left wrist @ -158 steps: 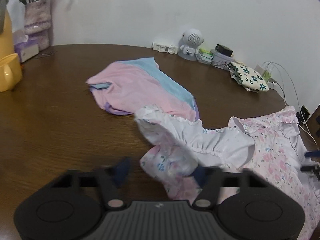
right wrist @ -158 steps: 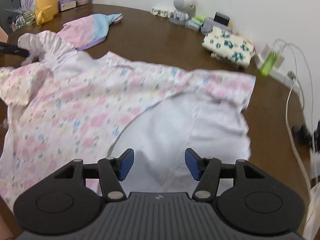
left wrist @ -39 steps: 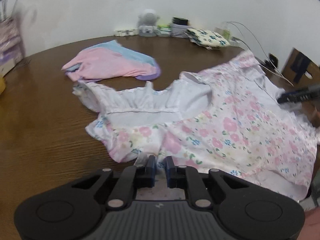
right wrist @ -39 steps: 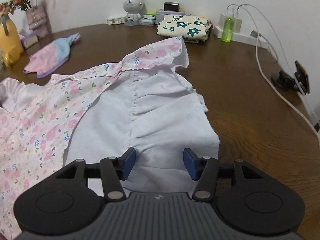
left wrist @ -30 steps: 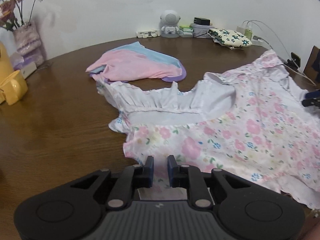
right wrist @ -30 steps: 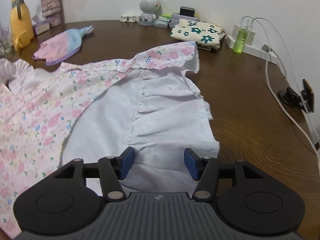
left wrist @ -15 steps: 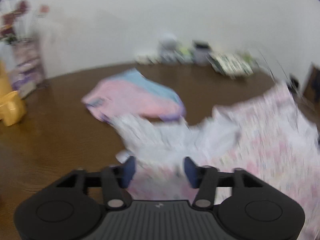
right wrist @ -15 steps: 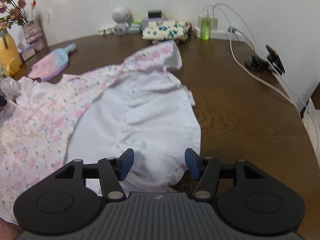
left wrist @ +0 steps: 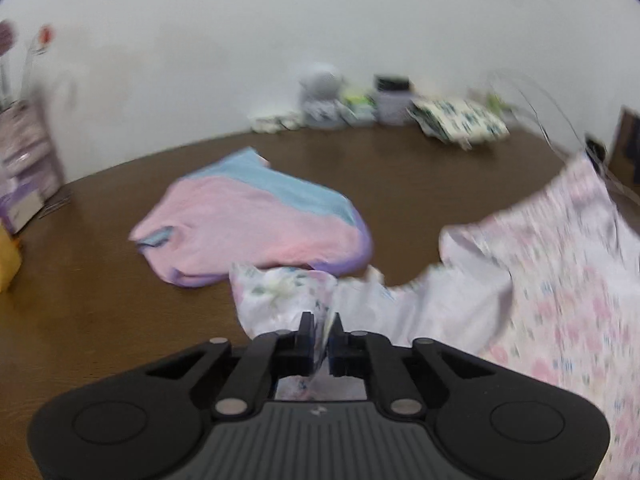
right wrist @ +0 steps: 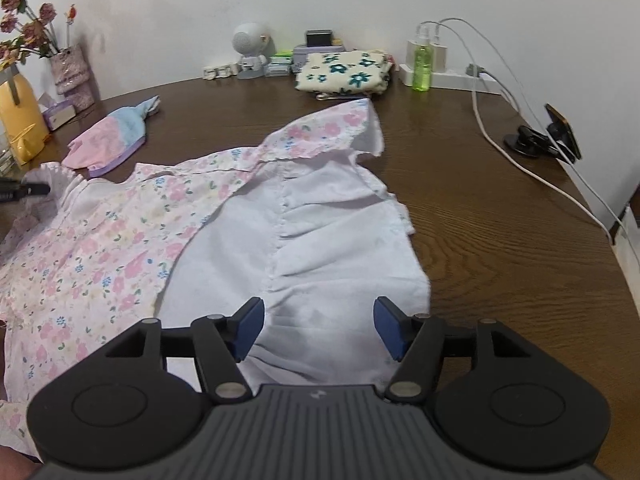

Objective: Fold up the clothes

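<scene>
A pink floral dress (right wrist: 120, 248) with a white lining (right wrist: 320, 232) lies spread on the brown round table (right wrist: 500, 220). My left gripper (left wrist: 319, 330) is shut on the dress's ruffled sleeve (left wrist: 280, 296), lifting it slightly; the left wrist view is blurred. The left gripper also shows at the left edge of the right wrist view (right wrist: 24, 191). My right gripper (right wrist: 319, 330) is open and empty, hovering over the white hem.
A folded pink and blue garment (left wrist: 248, 220) lies beyond the sleeve. A folded floral cloth (right wrist: 344, 70), white robot toy (right wrist: 250, 50), green bottle (right wrist: 423, 64), power strip and cables (right wrist: 520, 152) line the far edge. A yellow jug (right wrist: 18, 120) and flower vase (right wrist: 72, 76) stand at left.
My left gripper opened, moved to the ruffled sleeve and shut on it. My right gripper stayed open over the hem, shifting slightly.
</scene>
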